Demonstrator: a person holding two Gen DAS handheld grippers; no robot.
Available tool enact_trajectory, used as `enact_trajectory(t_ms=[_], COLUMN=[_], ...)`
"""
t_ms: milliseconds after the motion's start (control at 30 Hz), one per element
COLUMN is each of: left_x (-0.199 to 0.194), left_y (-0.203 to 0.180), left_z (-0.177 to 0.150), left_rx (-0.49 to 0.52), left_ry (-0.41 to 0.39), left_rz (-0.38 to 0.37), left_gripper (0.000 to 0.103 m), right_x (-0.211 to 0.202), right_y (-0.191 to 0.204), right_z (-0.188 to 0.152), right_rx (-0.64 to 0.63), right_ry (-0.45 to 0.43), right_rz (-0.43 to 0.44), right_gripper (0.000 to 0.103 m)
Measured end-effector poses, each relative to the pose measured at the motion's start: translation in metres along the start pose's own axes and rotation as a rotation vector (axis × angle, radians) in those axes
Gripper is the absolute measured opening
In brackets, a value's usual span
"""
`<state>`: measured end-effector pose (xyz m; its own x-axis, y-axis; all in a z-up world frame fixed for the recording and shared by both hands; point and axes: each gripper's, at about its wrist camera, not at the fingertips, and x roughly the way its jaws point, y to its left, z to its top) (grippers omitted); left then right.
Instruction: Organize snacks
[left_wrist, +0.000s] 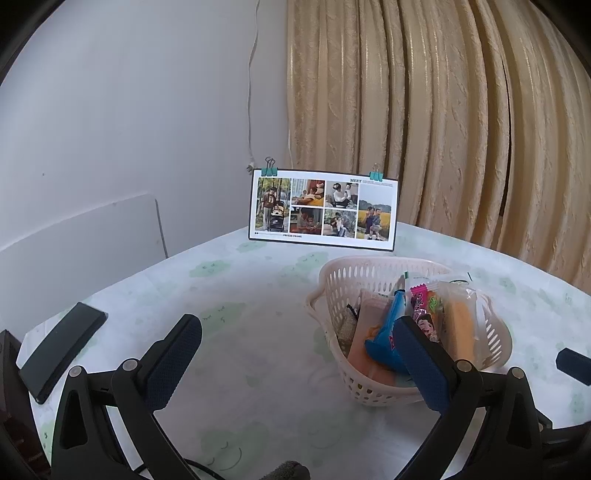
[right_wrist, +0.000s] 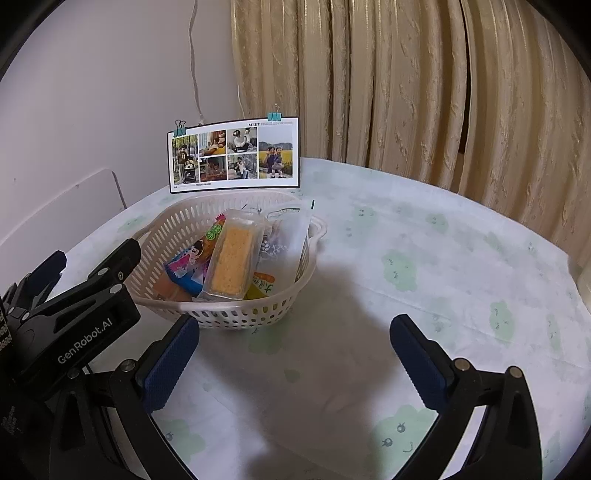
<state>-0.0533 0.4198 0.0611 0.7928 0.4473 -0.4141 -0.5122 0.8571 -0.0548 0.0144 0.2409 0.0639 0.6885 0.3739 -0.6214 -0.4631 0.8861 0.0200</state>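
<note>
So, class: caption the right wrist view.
Open right gripper hovers before a basket packed with snacks.

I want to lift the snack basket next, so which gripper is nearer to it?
Left. The left gripper has one finger overlapping the basket; the right gripper hangs open over bare tablecloth just short of it.

Desk (right_wrist: 424, 236): wore a cloud-print cloth.
On it: a snack-filled basket (right_wrist: 177, 225), a photo card (right_wrist: 234, 155), a black slab (left_wrist: 61, 350).
</note>
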Motion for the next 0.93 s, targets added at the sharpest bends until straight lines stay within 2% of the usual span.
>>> enact_trajectory(t_ms=[233,533,700,933], left_x=[0.013,0.013,0.009,0.007], left_y=[-0.001,0.000,-0.003,-0.006], left_z=[-0.005,-0.005,-0.004,-0.004], left_rx=[0.000,0.004,0.019,0.027], left_ry=[0.086,0.080,0.057,0.049], left_rz=[-0.004,0.020,0.016,0.015], left_gripper=[0.103,0.103,0.103,0.103], right_x=[0.004,0.004,0.003,0.001], right_y=[0.001,0.004,0.016,0.026], right_z=[0.001,0.001,-0.001,-0.005], right_rx=[-0.015,-0.051,-0.142,-0.184], right_ry=[0.021,0.008,-0.028,-0.053], right_rz=[-0.048,-0.084,-0.138,-0.148], right_gripper=[0.103,0.103,0.103,0.103])
